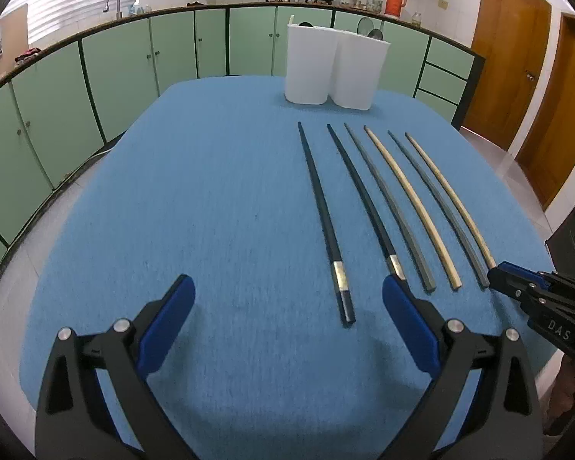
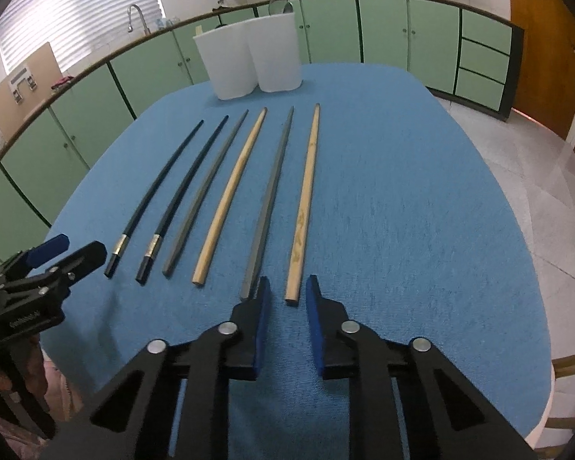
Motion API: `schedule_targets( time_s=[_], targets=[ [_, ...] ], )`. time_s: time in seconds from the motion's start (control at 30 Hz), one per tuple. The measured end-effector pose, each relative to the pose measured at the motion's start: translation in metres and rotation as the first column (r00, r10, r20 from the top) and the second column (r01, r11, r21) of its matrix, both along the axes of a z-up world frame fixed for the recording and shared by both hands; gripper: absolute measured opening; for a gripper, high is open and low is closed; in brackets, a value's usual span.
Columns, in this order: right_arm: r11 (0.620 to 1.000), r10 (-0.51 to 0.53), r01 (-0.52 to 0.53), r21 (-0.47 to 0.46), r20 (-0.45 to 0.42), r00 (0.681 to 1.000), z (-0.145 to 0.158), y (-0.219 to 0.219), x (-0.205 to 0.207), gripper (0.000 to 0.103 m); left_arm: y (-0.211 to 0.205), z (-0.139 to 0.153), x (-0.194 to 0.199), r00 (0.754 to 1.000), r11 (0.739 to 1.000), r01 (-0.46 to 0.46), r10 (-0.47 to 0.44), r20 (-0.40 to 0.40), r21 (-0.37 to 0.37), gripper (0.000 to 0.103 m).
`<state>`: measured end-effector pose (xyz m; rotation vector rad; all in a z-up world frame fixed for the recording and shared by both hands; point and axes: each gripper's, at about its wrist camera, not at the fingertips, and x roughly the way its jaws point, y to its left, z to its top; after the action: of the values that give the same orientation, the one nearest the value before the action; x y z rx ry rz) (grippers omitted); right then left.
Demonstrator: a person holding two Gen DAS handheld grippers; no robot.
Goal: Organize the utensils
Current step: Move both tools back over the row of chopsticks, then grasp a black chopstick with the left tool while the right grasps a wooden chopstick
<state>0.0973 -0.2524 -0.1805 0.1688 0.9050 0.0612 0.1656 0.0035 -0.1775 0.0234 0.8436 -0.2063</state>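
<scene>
Several chopsticks lie side by side on the blue table: two black ones with silver bands (image 1: pixel 324 212) (image 2: pixel 159 191), two grey ones (image 2: pixel 269 199) and two wooden ones (image 2: pixel 306 199). My left gripper (image 1: pixel 287 287) is open wide, just short of the black chopsticks' near ends; its right finger (image 1: pixel 402 306) lies at the second black one's end. My right gripper (image 2: pixel 287 287) is open, its fingers on either side of the rightmost wooden chopstick's near end, apart from it. Two white holders (image 1: pixel 333 67) (image 2: pixel 249 57) stand at the table's far end.
The blue tablecloth (image 1: pixel 211 191) covers an oval table. Green kitchen cabinets (image 1: pixel 115 69) curve behind it, with a sink, pots and an orange flask on the counter. Wooden doors (image 1: pixel 517 69) stand at right. A chair back (image 2: pixel 571 360) shows near the right edge.
</scene>
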Motion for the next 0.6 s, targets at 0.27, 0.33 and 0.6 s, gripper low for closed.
schedule_targets(
  time_s=[0.27, 0.33, 0.6],
  targets=[
    [0.999, -0.013, 0.014, -0.045, 0.012, 1.0, 0.0, 0.002, 0.0, 0.009, -0.005, 0.001, -0.003, 1.0, 1.0, 0.007, -0.007, 0.001, -0.005, 0.093],
    [0.999, -0.016, 0.016, -0.039, 0.012, 1.0, 0.0, 0.001, -0.001, 0.008, -0.007, -0.001, -0.002, 1.0, 1.0, 0.015, -0.015, -0.011, -0.008, 0.08],
    [1.0, -0.022, 0.022, -0.018, 0.008, 1.0, -0.001, -0.003, -0.001, 0.008, -0.014, -0.01, -0.003, 0.999, 1.0, 0.022, -0.022, -0.039, -0.009, 0.067]
  ],
)
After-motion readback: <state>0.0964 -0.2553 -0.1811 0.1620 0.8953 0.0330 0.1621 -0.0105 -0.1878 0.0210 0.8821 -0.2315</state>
